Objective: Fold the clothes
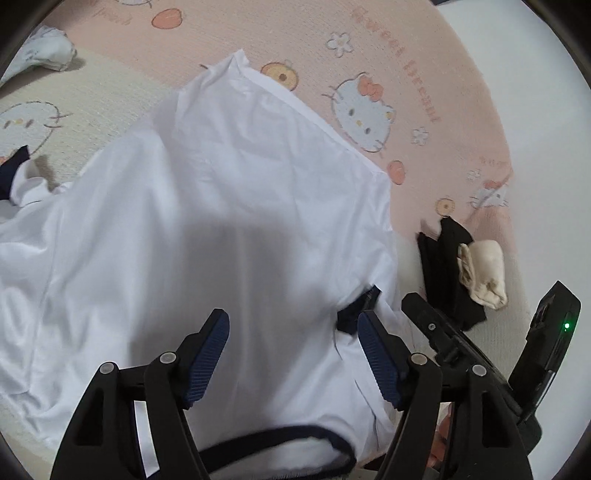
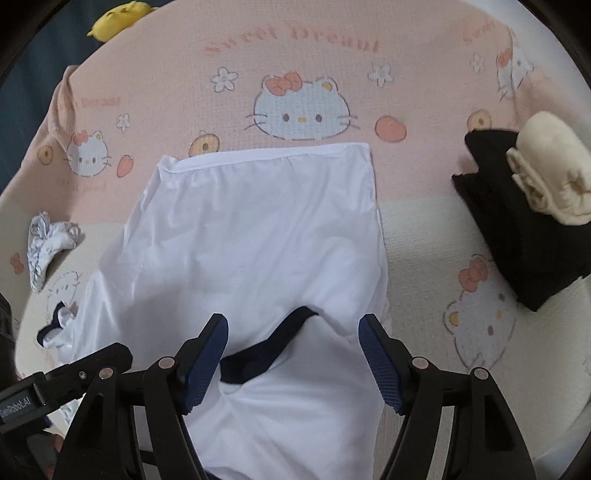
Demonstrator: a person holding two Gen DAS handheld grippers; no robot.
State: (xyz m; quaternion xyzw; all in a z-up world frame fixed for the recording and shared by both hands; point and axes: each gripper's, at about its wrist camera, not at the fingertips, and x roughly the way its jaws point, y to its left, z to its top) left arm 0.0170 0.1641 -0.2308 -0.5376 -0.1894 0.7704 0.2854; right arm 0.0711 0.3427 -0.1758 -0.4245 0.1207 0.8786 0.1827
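On the pink and cream cartoon-cat blanket (image 2: 303, 74) lies a white shirt (image 2: 251, 236) with navy trim, spread flat with its straight hem toward the far side and its navy-edged collar end nearest the cameras. Above the near part of the shirt, the left gripper (image 1: 293, 354) hangs with its blue-padded jaws spread wide; nothing sits between the pads, and white cloth shows below the gap. Over the same near end of the shirt, the right gripper (image 2: 293, 356) also stands with jaws wide apart, and a navy band of the shirt's collar shows under the gap, not pinched by either pad. Just beside the shirt's right edge, in the left wrist view, part of the right gripper's black body with a small green light is visible. Right of the shirt, apart from it, a folded black garment (image 2: 517, 236) rests on the blanket, and a rolled cream cloth (image 2: 546, 173) sits on top of its far end. Left of the shirt, near its far corner, a small crumpled white and blue cloth (image 2: 48, 243) lies loose. Closer to the shirt's left edge, a navy-cuffed sleeve (image 2: 55, 325) of the shirt sticks out sideways. Beyond the shirt and the blanket's far left edge, a yellow soft toy (image 2: 114, 18) is partly in view.
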